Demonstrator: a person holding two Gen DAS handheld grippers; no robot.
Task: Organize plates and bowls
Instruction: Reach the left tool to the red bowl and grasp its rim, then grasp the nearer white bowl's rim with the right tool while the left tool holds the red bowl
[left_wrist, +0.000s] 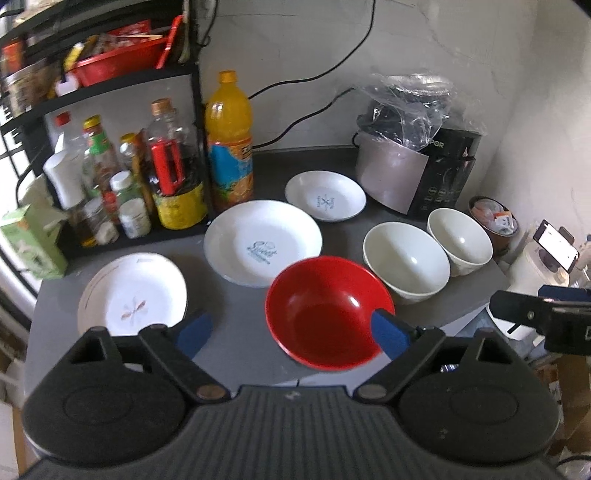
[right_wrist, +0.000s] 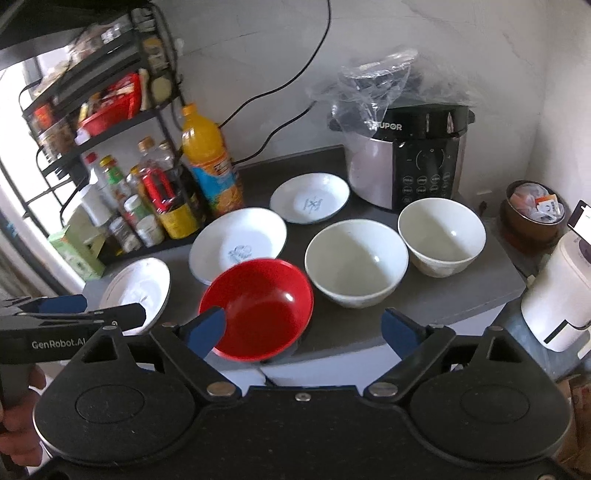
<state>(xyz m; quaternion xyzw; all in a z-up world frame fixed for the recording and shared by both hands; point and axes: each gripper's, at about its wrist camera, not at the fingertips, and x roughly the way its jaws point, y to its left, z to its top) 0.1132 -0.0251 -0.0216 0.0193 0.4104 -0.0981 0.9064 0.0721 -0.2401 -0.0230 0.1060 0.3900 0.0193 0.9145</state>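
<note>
A red bowl sits at the front of the grey counter. Two cream bowls stand to its right, also in the right wrist view. Three white plates lie left and behind: a near-left plate, a middle plate, a small far plate. My left gripper is open above the counter's front, its right fingertip over the red bowl's rim. My right gripper is open and empty near the front edge.
A black rack with bottles and jars stands at the left, an orange juice bottle beside it. A rice cooker under plastic stands at the back right. A white appliance and brown container sit off the counter's right.
</note>
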